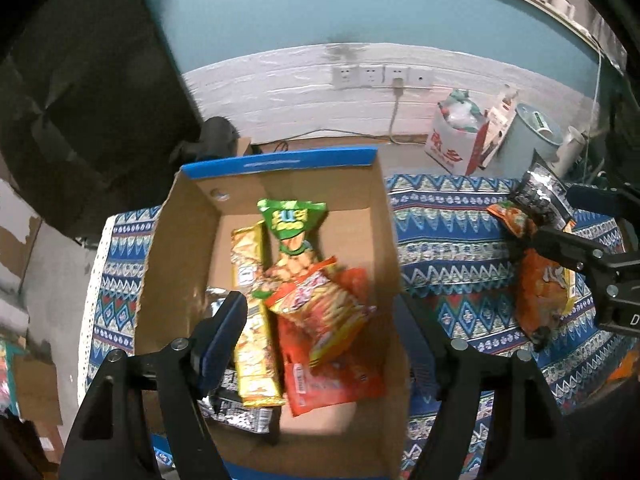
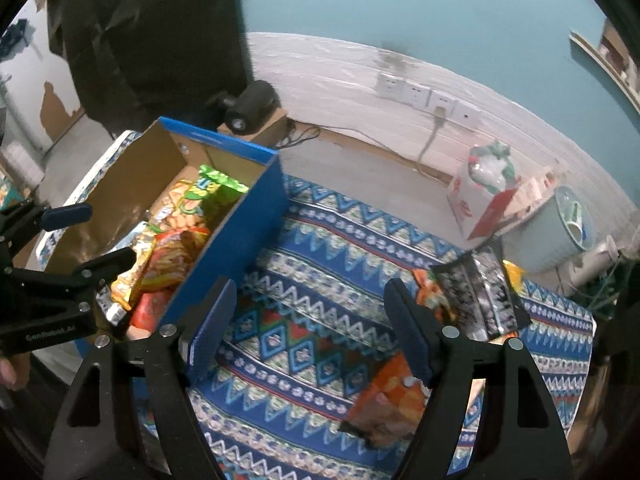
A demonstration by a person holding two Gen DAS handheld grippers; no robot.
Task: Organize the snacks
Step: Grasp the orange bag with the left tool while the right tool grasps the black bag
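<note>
An open cardboard box (image 1: 188,240) with blue edges (image 2: 240,216) sits on a patterned cloth and holds several snack packs: a green bag (image 1: 292,220), a yellow bar pack (image 1: 252,320), a red-orange pack (image 1: 328,312) and a silver pack (image 1: 240,416). My left gripper (image 1: 320,332) is open and empty above the box. My right gripper (image 2: 308,324) is open and empty over the cloth. An orange bag (image 2: 392,396) (image 1: 544,292) and a black-silver pack (image 2: 476,292) (image 1: 540,192) lie on the cloth by its right finger.
The patterned cloth (image 2: 304,264) covers the table. At the back stand a white-red bag (image 1: 456,136), a pale bucket (image 1: 532,132), wall sockets (image 1: 380,76) with a cable, and a black device (image 2: 252,108). A dark chair back (image 1: 80,100) rises at the left.
</note>
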